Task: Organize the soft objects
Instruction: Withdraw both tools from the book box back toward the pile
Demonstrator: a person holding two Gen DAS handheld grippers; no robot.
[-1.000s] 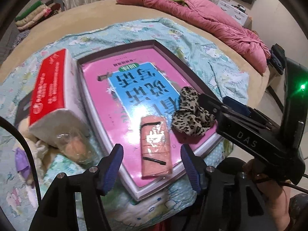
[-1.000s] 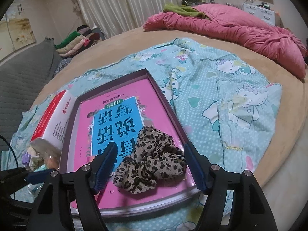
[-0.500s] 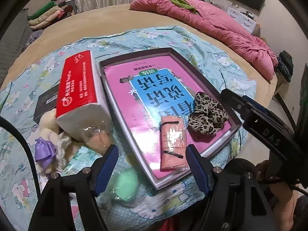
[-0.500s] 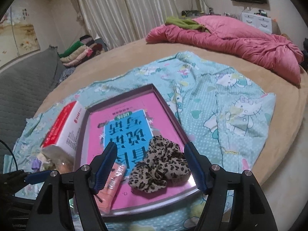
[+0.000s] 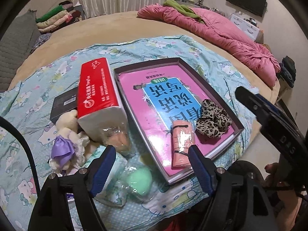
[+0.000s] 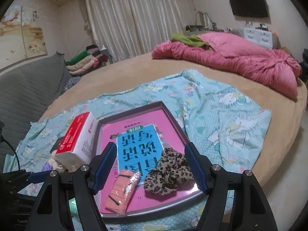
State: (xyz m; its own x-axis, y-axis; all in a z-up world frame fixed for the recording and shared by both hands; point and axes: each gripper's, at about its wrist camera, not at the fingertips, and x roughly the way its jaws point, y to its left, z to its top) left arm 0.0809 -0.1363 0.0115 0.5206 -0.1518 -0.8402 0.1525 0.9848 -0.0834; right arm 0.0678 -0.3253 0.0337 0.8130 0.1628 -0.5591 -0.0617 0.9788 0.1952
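My left gripper (image 5: 152, 170): black frame, ribbed blue pads inside each finger, silver screws just behind the pads, black cable looping off the outer side. Right gripper (image 6: 151, 168) same build; white "DAS" lettering on its body.

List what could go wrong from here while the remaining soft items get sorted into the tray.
1. The green ball in clear wrap may slip from the pads; the film looks slick.
2. The plush bear lies against the red tissue pack, so grabbing it could drag that.
3. The tray sits near the bed's edge, so a bump might push it off.
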